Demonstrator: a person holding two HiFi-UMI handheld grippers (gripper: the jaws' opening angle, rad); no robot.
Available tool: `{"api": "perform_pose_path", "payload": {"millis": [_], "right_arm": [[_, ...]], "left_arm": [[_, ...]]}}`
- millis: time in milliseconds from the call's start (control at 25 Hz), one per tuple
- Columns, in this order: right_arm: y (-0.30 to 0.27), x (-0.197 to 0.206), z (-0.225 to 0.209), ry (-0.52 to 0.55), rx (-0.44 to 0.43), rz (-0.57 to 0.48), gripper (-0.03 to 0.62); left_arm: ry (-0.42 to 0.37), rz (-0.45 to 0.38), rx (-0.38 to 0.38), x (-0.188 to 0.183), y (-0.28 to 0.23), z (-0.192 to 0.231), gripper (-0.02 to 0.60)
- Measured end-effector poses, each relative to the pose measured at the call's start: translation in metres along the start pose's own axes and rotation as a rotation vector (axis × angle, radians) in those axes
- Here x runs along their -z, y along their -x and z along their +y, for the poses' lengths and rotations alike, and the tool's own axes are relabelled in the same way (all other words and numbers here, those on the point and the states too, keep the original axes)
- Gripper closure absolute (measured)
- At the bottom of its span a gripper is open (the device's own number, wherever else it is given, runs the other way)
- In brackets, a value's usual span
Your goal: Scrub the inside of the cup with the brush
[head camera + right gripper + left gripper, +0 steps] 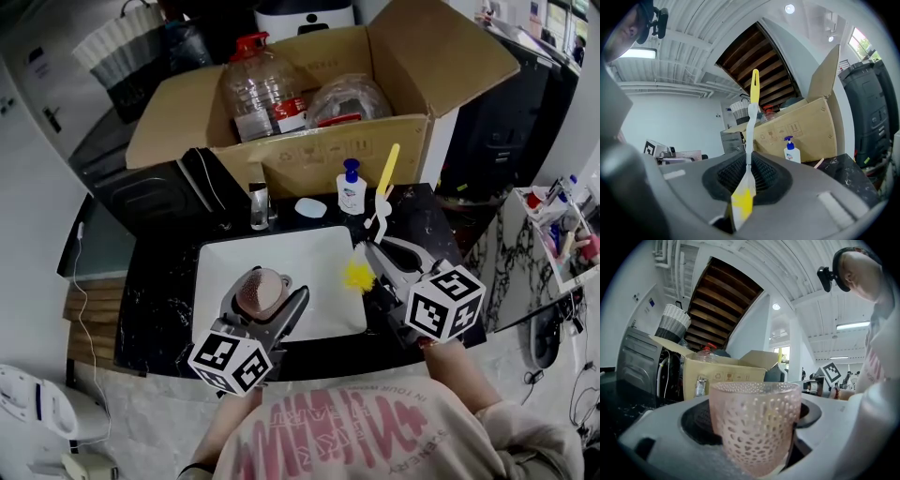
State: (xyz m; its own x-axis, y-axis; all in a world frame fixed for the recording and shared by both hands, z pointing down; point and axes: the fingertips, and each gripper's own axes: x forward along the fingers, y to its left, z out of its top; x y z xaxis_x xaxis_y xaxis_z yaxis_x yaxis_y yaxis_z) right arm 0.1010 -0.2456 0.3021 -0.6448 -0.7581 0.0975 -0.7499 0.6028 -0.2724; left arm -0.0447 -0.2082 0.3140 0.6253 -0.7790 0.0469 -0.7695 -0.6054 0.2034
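A pink dimpled glass cup is held over the white sink, with my left gripper shut on it. In the left gripper view the cup stands upright between the jaws and fills the middle. My right gripper is shut on the brush. The brush's yellow bristle head points down at the sink's right edge, and its white and yellow handle rises toward the box. In the right gripper view the brush runs up from between the jaws. Cup and brush are apart.
An open cardboard box with a plastic jug stands behind the sink. A blue-capped soap bottle and a metal tap sit at the sink's back rim. A dark appliance is at the left on the black counter.
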Motion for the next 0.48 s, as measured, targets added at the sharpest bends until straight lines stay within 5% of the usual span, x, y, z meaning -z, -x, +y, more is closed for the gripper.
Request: {"api": "perform_pose_path", "payload": {"millis": [480], "right_arm": [[0.001,0.001,0.016,0.017,0.015,0.005,0.548]], "left_arm": [[0.009,-0.01,0.015,-0.005,0.012,0.005,0.178]]}}
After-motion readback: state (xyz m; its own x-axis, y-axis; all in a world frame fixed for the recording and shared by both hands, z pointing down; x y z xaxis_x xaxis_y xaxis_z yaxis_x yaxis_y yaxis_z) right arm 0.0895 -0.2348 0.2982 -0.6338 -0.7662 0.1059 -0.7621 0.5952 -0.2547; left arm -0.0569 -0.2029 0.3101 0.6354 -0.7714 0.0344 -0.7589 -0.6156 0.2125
